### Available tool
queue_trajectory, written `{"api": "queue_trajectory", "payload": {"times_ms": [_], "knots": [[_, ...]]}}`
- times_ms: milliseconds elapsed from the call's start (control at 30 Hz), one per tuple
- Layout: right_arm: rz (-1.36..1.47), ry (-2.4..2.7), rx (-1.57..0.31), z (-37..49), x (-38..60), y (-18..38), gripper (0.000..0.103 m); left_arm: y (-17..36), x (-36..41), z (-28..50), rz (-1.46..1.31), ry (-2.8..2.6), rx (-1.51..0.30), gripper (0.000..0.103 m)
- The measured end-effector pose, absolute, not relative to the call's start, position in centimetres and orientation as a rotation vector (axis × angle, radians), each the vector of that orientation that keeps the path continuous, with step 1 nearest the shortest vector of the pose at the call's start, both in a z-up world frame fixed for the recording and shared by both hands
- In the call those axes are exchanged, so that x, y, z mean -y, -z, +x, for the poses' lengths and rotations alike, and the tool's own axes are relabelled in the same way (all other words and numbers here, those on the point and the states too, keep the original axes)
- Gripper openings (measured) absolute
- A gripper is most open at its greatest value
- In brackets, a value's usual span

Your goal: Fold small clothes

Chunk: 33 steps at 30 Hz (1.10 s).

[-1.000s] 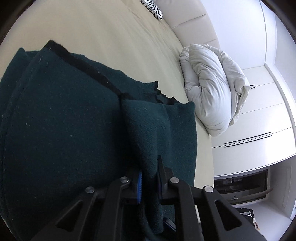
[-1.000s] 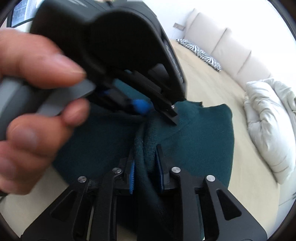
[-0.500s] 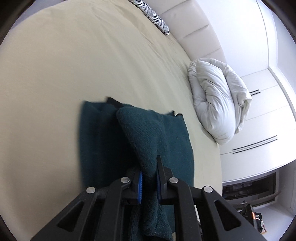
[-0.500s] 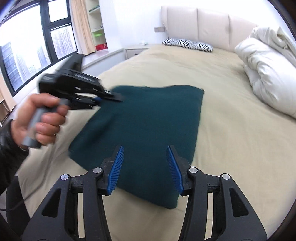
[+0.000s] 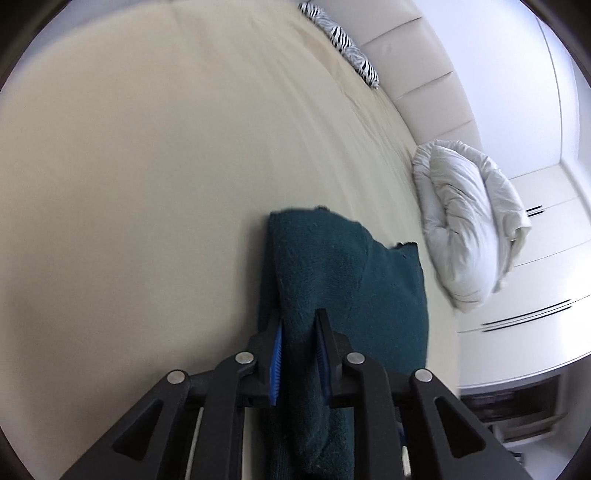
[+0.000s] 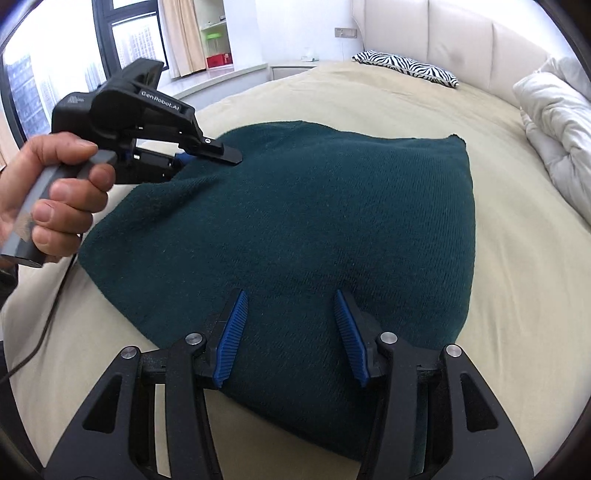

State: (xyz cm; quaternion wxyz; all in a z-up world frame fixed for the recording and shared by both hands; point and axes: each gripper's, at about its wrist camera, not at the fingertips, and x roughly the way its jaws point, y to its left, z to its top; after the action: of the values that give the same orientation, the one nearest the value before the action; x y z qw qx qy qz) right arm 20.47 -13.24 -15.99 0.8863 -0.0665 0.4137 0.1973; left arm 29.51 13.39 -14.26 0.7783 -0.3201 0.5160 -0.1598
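Note:
A dark teal knitted garment point(image 6: 295, 229) lies folded on the beige bed point(image 6: 517, 295). My left gripper point(image 5: 298, 325) is shut on a fold of the garment point(image 5: 325, 273) at its left edge; in the right wrist view the left gripper point(image 6: 207, 151) is held by a hand at the garment's upper left corner. My right gripper point(image 6: 290, 302) is open and empty, its blue pads point(image 6: 232, 332) hovering over the garment's near edge.
A white bundled duvet point(image 5: 465, 229) lies at the bed's right side, also in the right wrist view point(image 6: 554, 122). A zebra-print pillow point(image 6: 406, 68) rests by the padded headboard point(image 6: 461, 33). Windows point(image 6: 44, 74) are at the left. White cabinets point(image 5: 535, 277) stand beyond the bed.
My right gripper has let go of the garment, opened and pulled back. My left gripper, still holding its fold, has carried it over so the garment lies flatter and folded.

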Motion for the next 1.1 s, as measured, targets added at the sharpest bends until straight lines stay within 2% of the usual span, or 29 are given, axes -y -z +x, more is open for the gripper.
{"api": "queue_trajectory", "payload": {"times_ms": [167,233,333,400,533,667,800,933,967,1100], "knots": [[0.05,-0.471,-0.825,19.7,16.3,13.3,0.048,7.9,-10.5,25.5,-0.391,0.309,-0.931,0.019],[0.15,-0.497,-0.837,20.0,17.8,13.1,0.048,8.1,-8.5,24.1,-0.258,0.305,-0.921,0.019],[0.215,-0.461,-0.903,21.3,20.1,15.2,0.048,11.1,-7.7,23.9,-0.23,0.3,-0.989,0.019],[0.294,-0.457,-0.936,21.4,22.5,16.8,0.029,12.9,-8.1,23.4,-0.237,0.286,-0.986,0.018],[0.42,-0.498,-0.956,20.8,26.3,18.8,0.017,13.3,-8.6,22.1,-0.246,0.297,-0.922,0.018],[0.461,-0.496,-0.966,20.9,28.2,20.5,0.0,13.5,-8.2,21.4,-0.257,0.312,-0.897,0.018],[0.525,-0.509,-0.965,23.4,28.3,21.0,0.0,13.1,-8.7,20.7,-0.238,0.311,-0.894,0.018],[0.498,-0.504,-0.99,23.4,28.8,19.7,0.0,10.0,-9.4,20.3,-0.198,0.222,-0.837,0.018],[0.491,-0.508,-0.988,23.3,29.2,18.9,0.005,9.2,-9.5,20.4,-0.184,0.208,-0.815,0.019],[0.495,-0.498,-0.931,24.1,30.7,15.4,0.014,7.0,-7.8,22.0,-0.134,0.219,-0.765,0.028]]}}
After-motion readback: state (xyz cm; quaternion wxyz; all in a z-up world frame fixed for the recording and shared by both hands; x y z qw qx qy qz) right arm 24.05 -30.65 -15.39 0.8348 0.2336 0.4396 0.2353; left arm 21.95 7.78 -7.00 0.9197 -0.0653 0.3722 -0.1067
